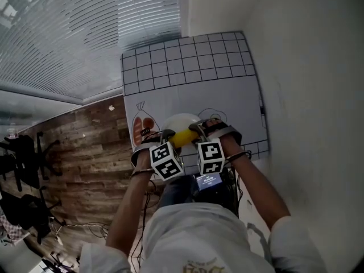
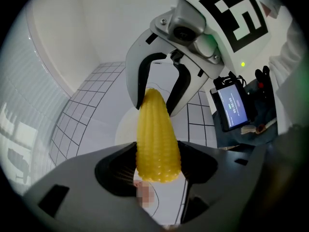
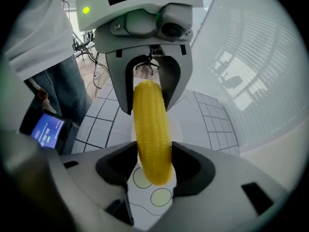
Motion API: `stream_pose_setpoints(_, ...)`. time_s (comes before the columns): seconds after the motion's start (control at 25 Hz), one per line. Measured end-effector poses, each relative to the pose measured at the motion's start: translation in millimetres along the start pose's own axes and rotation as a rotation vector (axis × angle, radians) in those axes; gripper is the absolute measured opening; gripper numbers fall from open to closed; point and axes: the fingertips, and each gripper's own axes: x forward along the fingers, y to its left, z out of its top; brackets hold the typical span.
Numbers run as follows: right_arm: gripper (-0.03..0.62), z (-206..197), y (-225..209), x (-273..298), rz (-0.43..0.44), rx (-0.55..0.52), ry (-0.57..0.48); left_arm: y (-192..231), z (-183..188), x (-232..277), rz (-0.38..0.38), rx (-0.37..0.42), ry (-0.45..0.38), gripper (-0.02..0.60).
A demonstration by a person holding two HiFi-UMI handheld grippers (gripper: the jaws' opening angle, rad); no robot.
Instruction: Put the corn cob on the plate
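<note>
A yellow corn cob hangs level between my two grippers, just above a white plate on the printed mat. My left gripper is shut on the cob's thick end. My right gripper grips the narrower end, its pads pressing both sides. In the left gripper view the right gripper faces me, straddling the cob's tip, with the plate below. The left gripper shows likewise in the right gripper view.
The white mat has a black grid and drawn outlines, among them a bag shape with red items. A small device with a blue screen hangs at the person's waist. A white wall is at right, wooden floor at left.
</note>
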Motion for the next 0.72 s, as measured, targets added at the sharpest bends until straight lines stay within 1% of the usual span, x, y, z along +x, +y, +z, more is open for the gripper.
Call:
stream_pose_setpoints(0.36, 0.219, -8, -6, 18, 0.045, 0.006, -0.033, 14, -6, 21, -0.017, 0.029, 0.06, 0.252)
stream_pose_setpoints(0.56, 0.218, -12, -10, 28, 0.065, 0.016, -0.056, 23, -11, 34, -0.035, 0.031, 0.083, 0.252)
stream_pose_setpoints(0.72, 0.215, -14, -9, 33, 0.097, 0.03, -0.073, 27, -14, 41, -0.044, 0.029, 0.099, 0.252)
